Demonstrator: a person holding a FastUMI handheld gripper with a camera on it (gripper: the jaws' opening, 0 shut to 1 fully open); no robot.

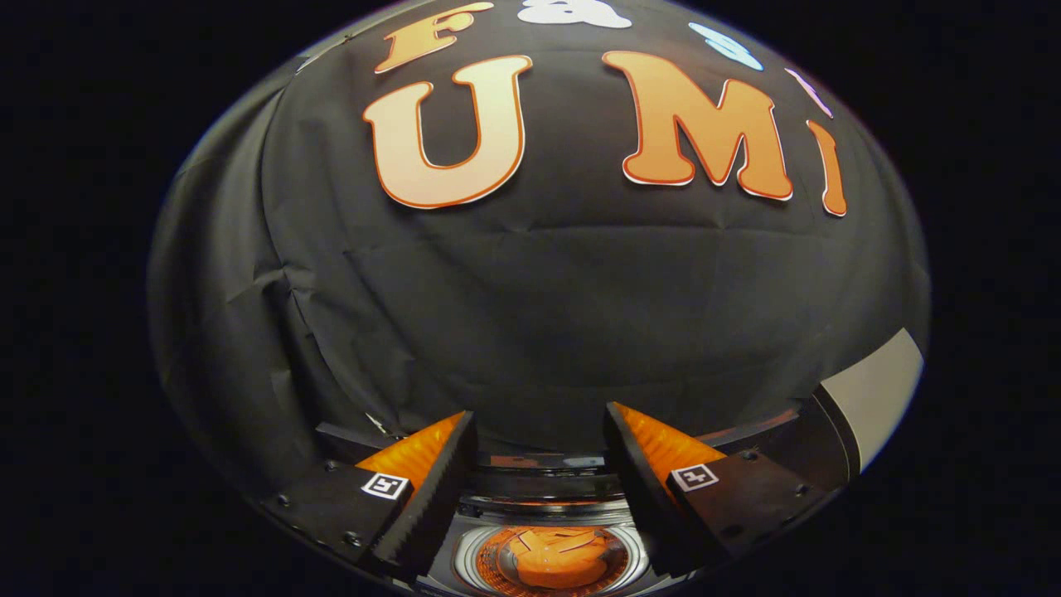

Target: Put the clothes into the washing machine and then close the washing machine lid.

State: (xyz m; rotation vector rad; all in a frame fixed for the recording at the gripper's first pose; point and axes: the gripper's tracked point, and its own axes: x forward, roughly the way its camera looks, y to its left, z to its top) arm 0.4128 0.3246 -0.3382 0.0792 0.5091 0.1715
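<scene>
The clothes (554,557) are lying bunched in the washing machine (467,557) drum below and between the fingers (540,435), which are standing wide apart, gripping nothing, pointing toward the cloth wall.

Washing machine (551,531) mostly cut off; tool (539,431) bases cropped.

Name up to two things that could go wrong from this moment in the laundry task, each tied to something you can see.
1. The gripper is open and holds nothing, above the washing machine drum. The orange garment sits heaped in the middle; if it rides high, the lid might catch on it.
2. The gripper looks mostly at the booth wall, so reaching for the lid, perhaps the dark edge ahead of the fingers, may be poorly guided.
</scene>
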